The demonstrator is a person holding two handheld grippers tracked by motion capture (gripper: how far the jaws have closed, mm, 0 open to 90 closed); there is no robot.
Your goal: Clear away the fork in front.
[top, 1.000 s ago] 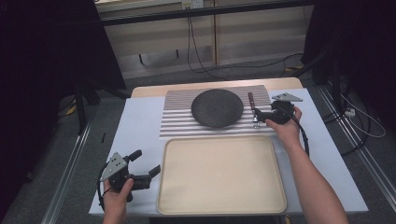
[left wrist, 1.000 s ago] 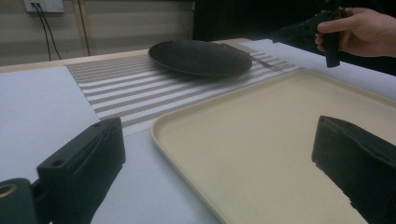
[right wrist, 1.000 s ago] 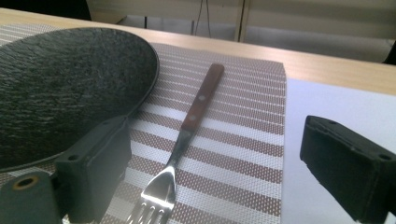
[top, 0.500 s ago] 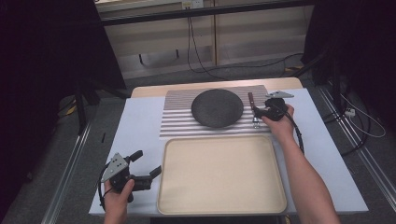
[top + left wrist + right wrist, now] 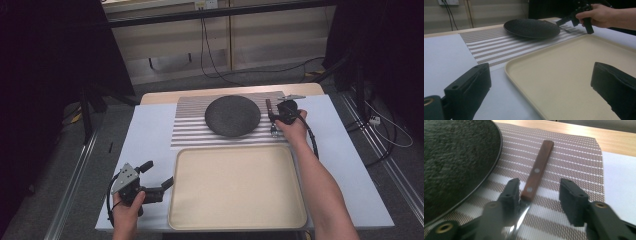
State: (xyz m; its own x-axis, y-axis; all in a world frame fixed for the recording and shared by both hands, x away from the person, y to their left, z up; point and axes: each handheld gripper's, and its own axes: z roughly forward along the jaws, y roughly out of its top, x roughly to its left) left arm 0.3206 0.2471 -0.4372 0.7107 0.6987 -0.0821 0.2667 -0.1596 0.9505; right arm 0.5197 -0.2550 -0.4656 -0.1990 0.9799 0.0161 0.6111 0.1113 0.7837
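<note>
1. While the left gripper [image 5: 159, 177] just sits at the near left corner of the table [image 5: 150, 130], the right gripper [image 5: 278, 116] is up at the far right, down over a piece of cutlery [image 5: 537, 171] with a brown wooden handle.
2. That cutlery lies flat on the striped placemat [image 5: 192, 132], just beside the right edge of the black plate [image 5: 232, 115] but not touching it. In the right gripper view the handle points away from the camera and the shiny metal end comes toward it; I can't tell if it's a knife or a fork.
3. Right gripper jaws: spread wide, one on each side of the spot where handle meets metal. The left-hand jaw in that view looks right up against it, the other stands well off. Nothing is clamped.
4. Left gripper jaws: also wide apart and holding nothing. One tip hangs over the near left edge of the cream tray [image 5: 235, 190], the other over the bare table.
5. Tray has nothing on it and sits right in front of the placemat.
</note>
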